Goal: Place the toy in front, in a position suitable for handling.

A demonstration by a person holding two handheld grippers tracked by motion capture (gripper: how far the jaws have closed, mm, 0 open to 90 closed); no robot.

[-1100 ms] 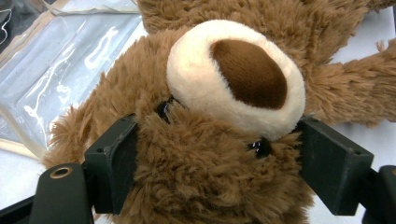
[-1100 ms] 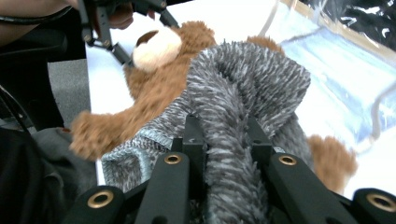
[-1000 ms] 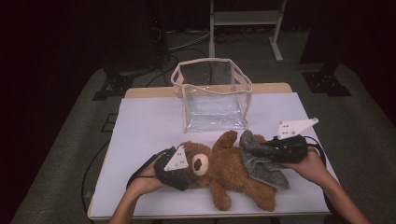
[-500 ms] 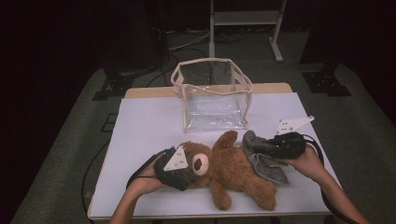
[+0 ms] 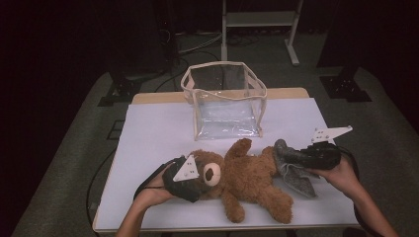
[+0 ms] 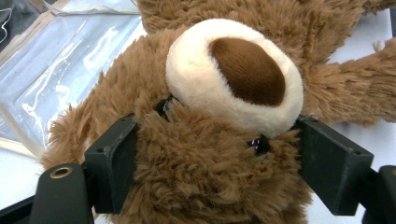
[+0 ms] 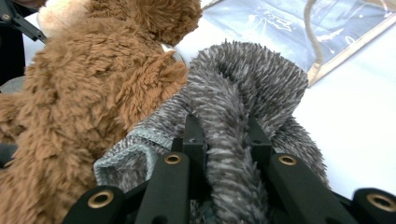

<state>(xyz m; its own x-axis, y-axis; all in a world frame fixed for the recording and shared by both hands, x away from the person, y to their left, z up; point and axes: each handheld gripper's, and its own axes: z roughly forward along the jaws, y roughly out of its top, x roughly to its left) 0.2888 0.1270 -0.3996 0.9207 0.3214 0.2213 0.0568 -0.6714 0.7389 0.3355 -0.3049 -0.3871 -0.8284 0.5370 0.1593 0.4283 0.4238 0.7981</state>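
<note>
On the white table [image 5: 148,133], a brown plush teddy bear [image 5: 247,180] lies on its back just in front of a clear plastic bin with beige trim [image 5: 225,101]. The left gripper [image 6: 219,158] is clamped on the bear's head. The right gripper [image 7: 226,140] pinches a fold of grey fuzzy cloth [image 7: 252,88], which touches the bear's side.

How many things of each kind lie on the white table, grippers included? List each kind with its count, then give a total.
Teddy bear: 1
Grey cloth: 1
Clear bag: 1
Grippers: 2, the left gripper clamped on the bear's head, the right gripper pinching the cloth
Total: 5
</note>
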